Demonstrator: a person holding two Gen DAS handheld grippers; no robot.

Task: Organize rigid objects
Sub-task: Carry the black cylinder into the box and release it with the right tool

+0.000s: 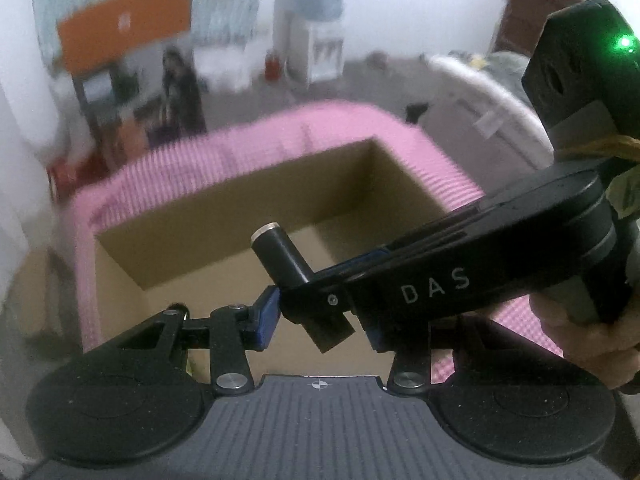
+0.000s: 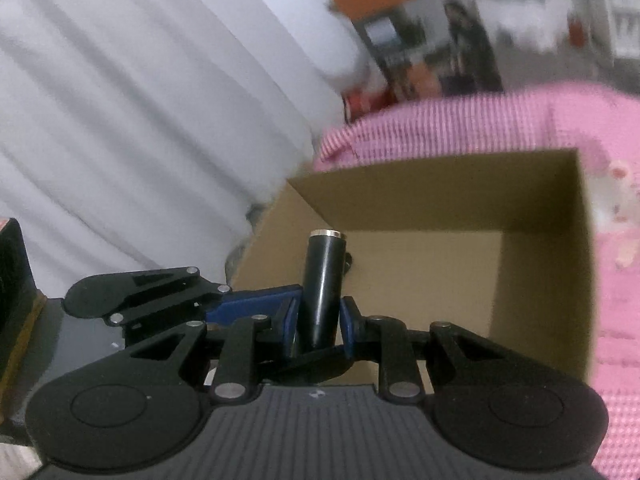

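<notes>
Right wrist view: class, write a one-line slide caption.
Right gripper clamps a black cylinder upright in front of an open cardboard box on a pink cloth.

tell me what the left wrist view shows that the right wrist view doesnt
Only the left wrist view shows the right gripper's body marked DAS, the hand holding it, and a water dispenser. Only the right wrist view shows the white curtain. Both show the black cylinder gripped by the right gripper, the cardboard box and the pink cloth.
</notes>
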